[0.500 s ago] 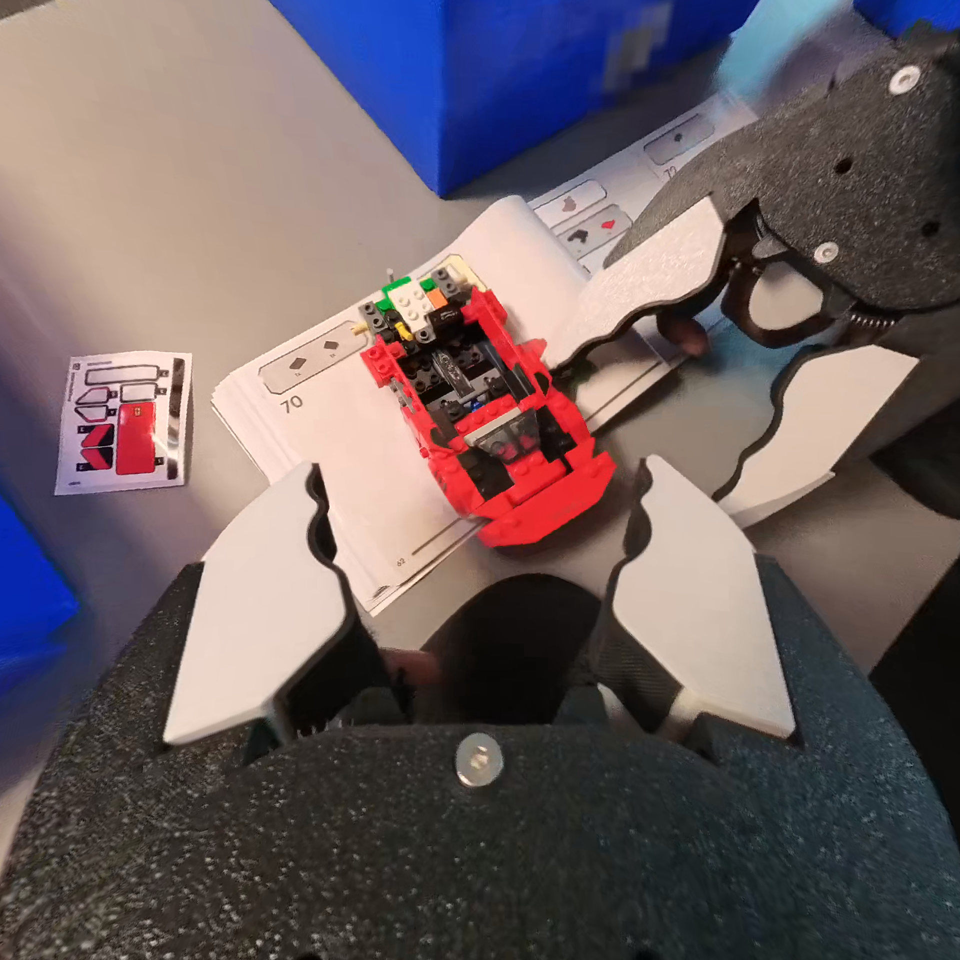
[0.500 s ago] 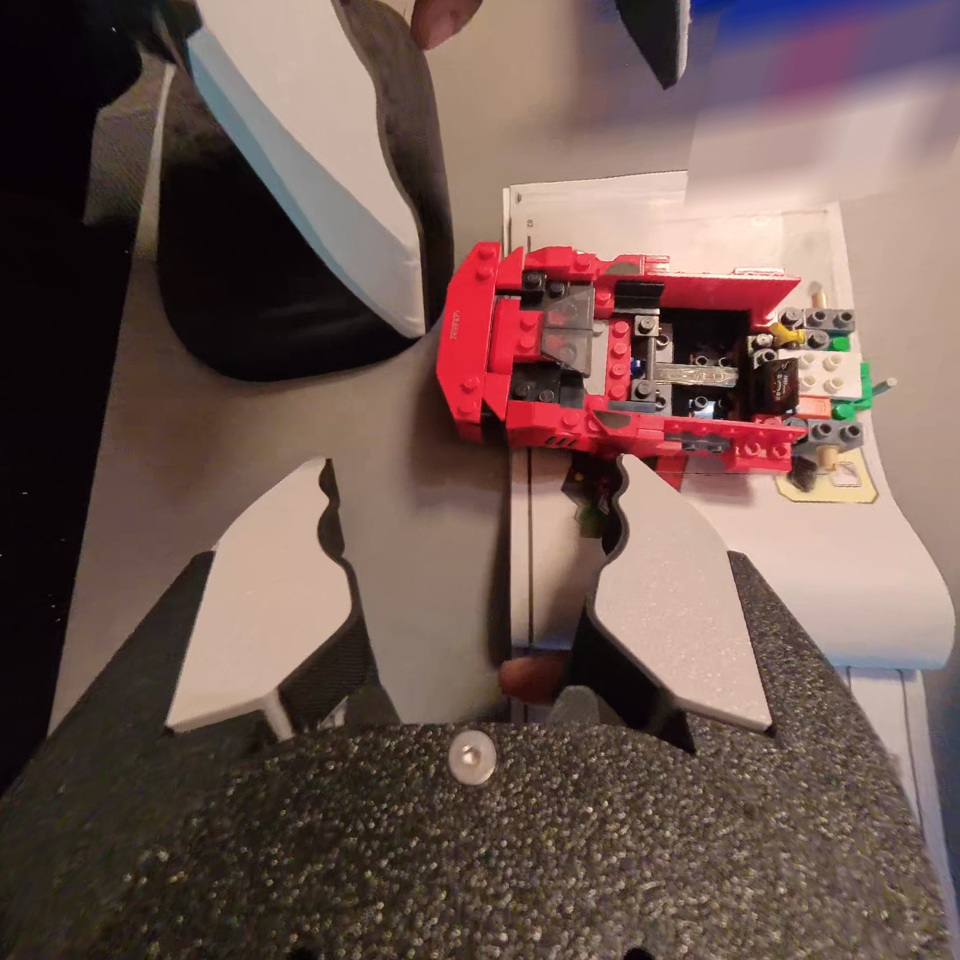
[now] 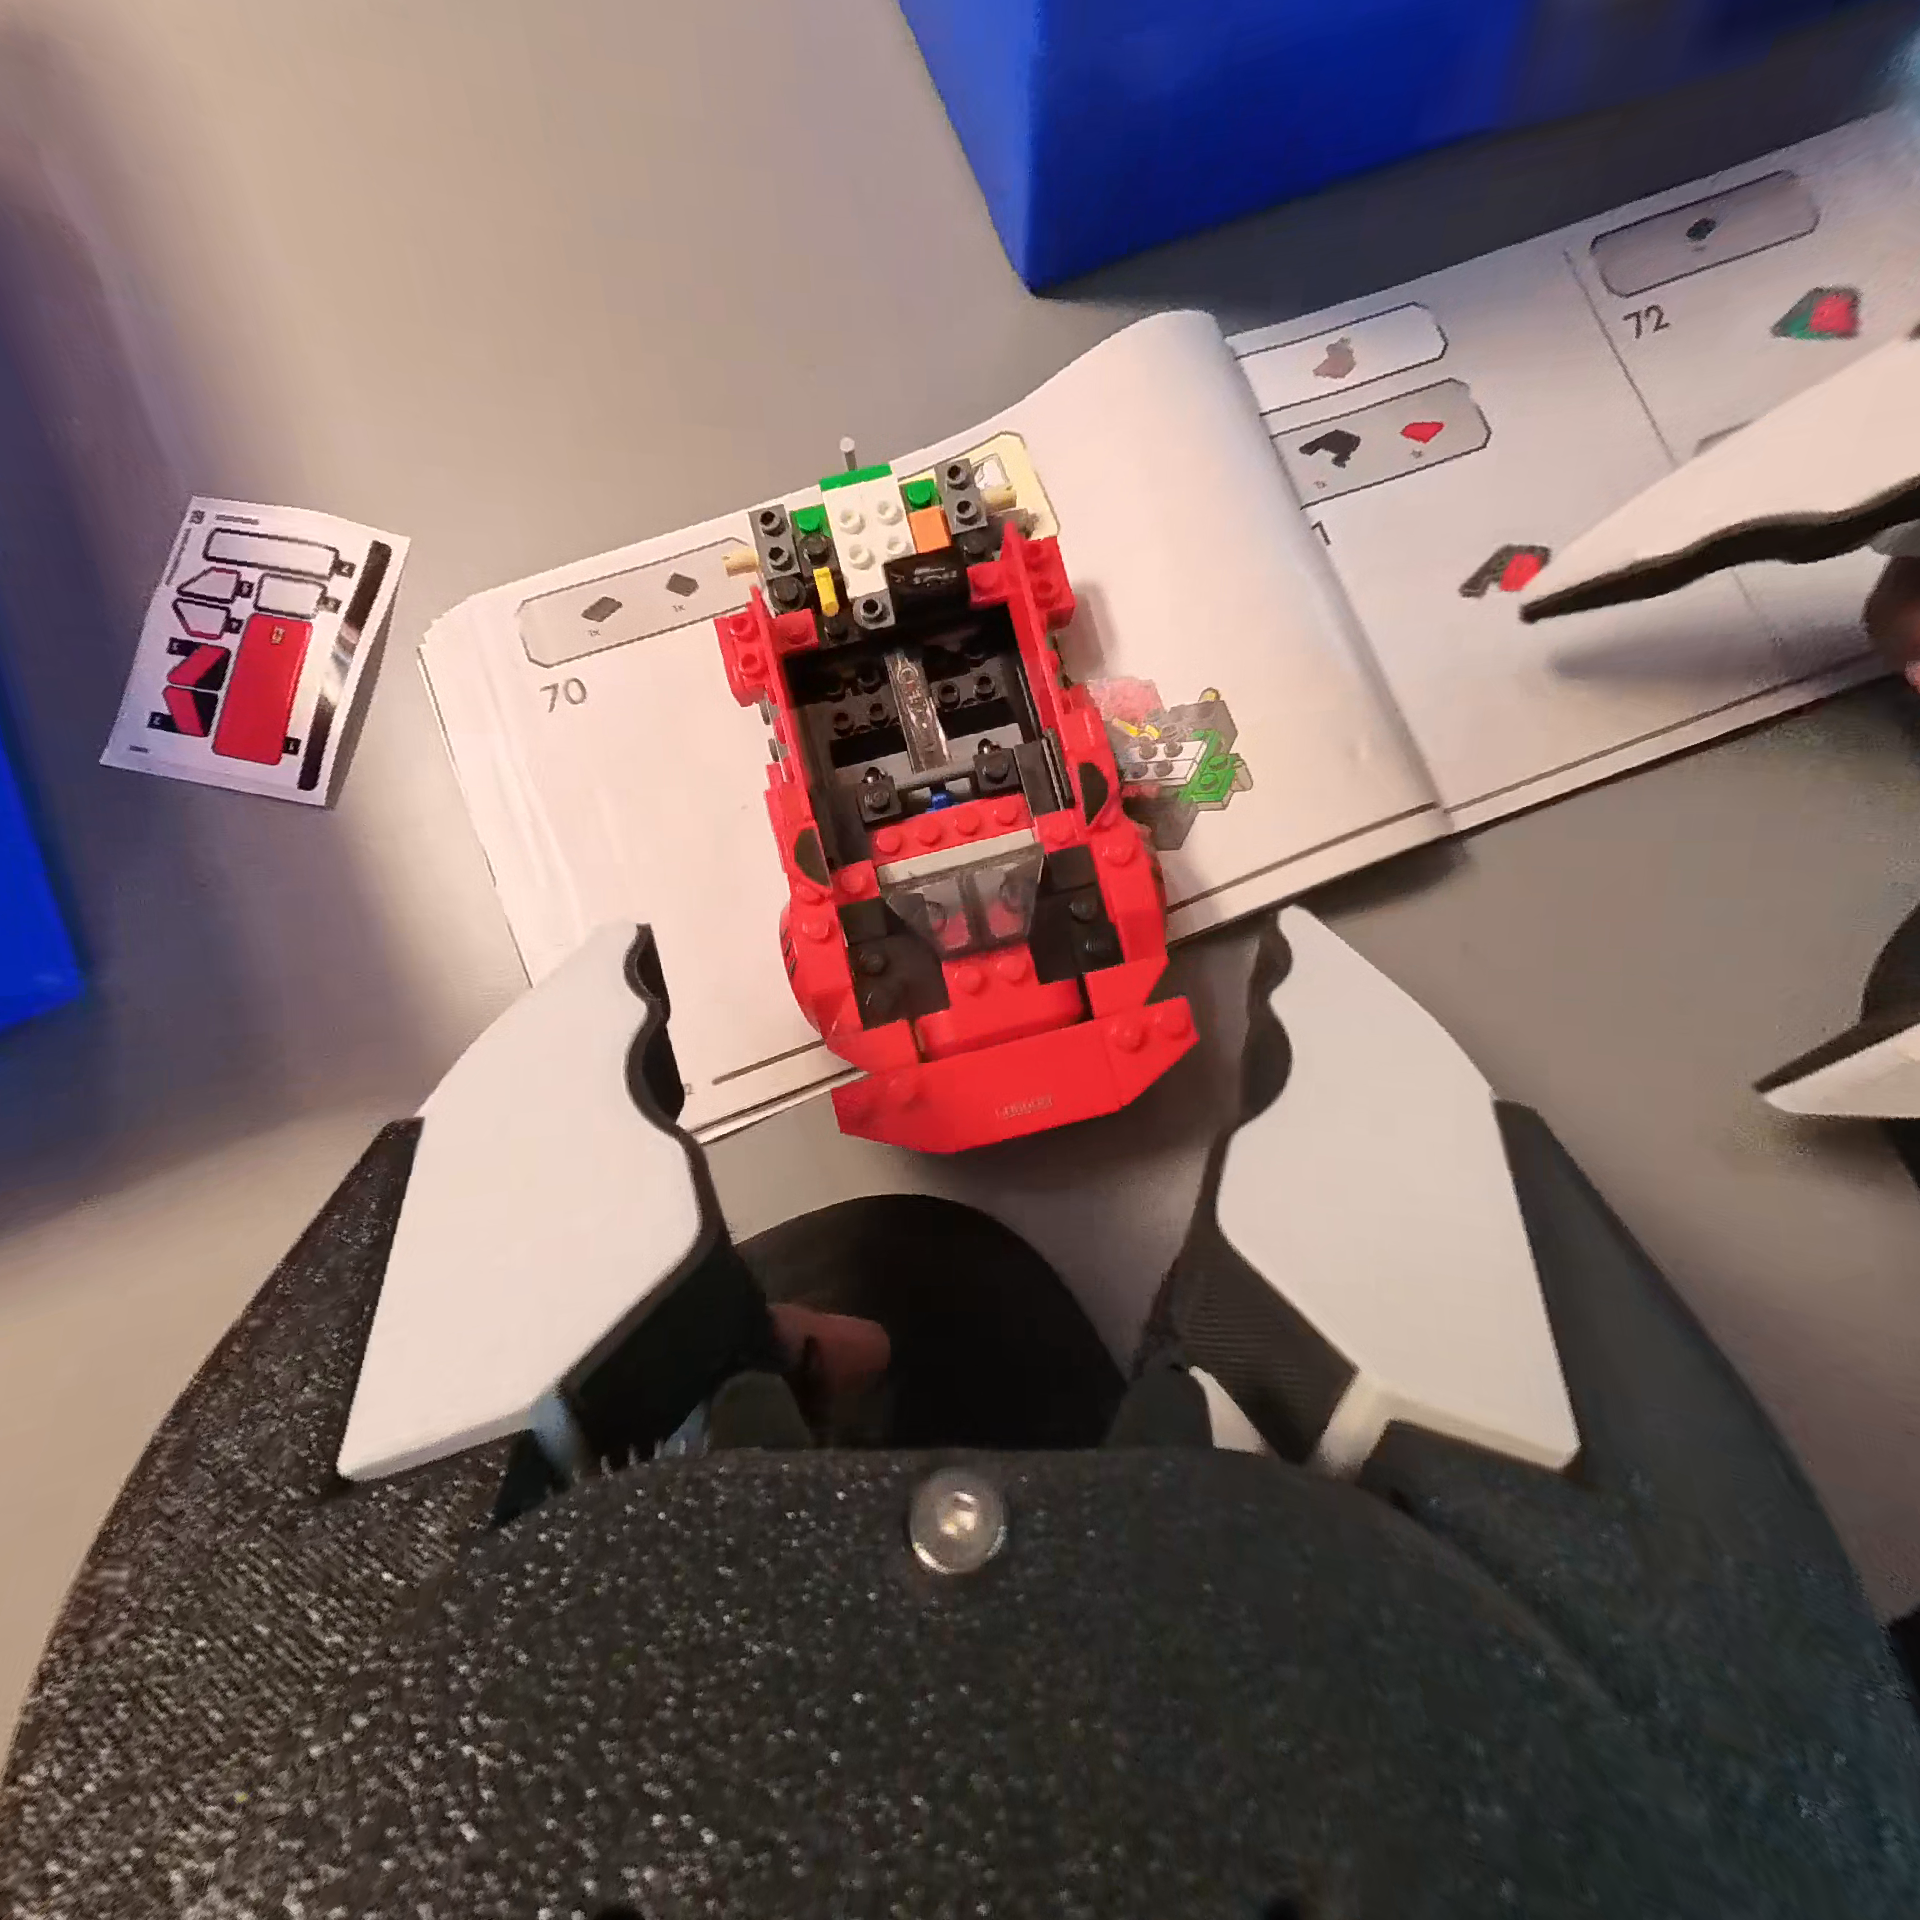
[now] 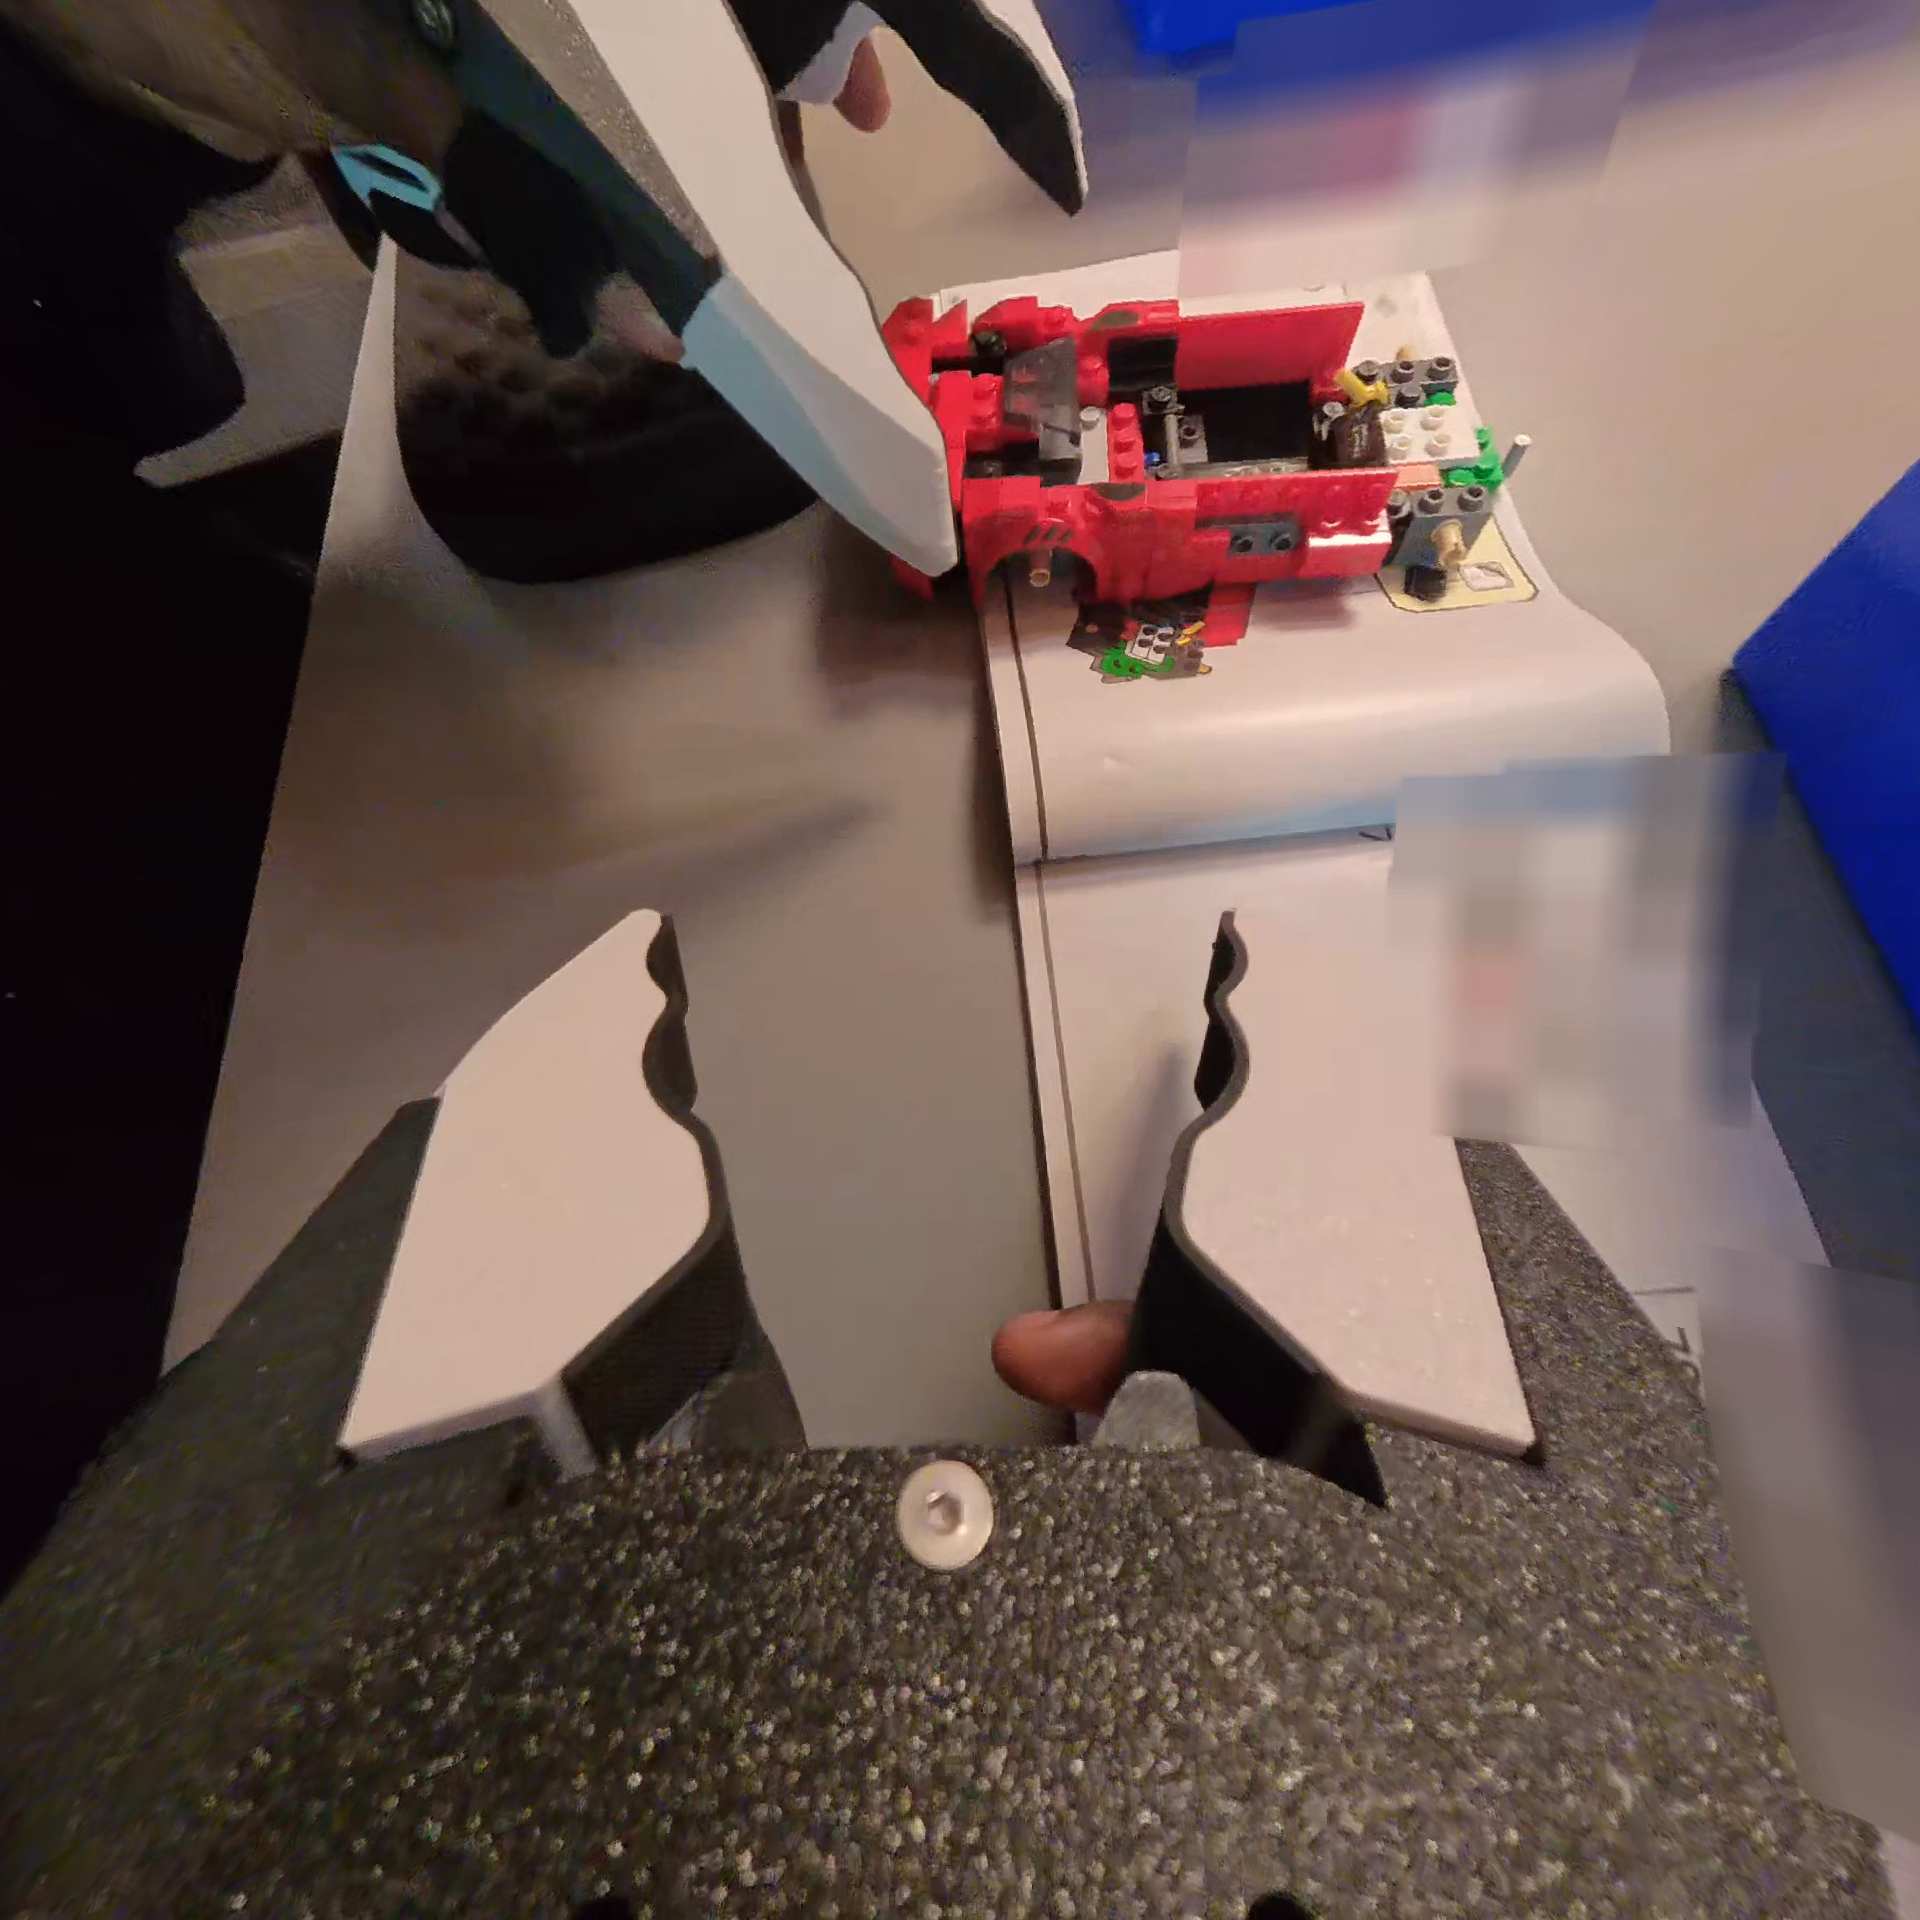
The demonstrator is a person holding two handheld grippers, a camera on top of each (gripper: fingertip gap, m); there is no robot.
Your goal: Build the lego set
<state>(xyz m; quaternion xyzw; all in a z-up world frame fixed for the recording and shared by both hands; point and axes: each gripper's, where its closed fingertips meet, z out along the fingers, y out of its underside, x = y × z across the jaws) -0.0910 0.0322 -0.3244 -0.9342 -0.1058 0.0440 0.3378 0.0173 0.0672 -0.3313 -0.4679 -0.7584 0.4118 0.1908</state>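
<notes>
Red car (image 3: 951,831), part-built, lies on the open booklet (image 3: 1195,582) on the grey desk (image 3: 520,260), nose toward the left gripper (image 3: 961,997). That gripper gapes wide, holding nothing, fingers flanking the car's nose. Right gripper (image 4: 940,987) likewise wide open and empty, well back from the car, over the booklet edge. Sticker sheet (image 3: 255,649) at the car's 9 o'clock. Blue box (image 3: 1299,114) at 1 o'clock, beyond the booklet.

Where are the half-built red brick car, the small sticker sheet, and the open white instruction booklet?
Red brick car (image 3: 961,831), left wrist view, on its clear windscreen area.
Sticker sheet (image 3: 255,649), left wrist view, on its middle.
Instruction booklet (image 3: 1195,540), left wrist view, on the bare curved page.
</notes>
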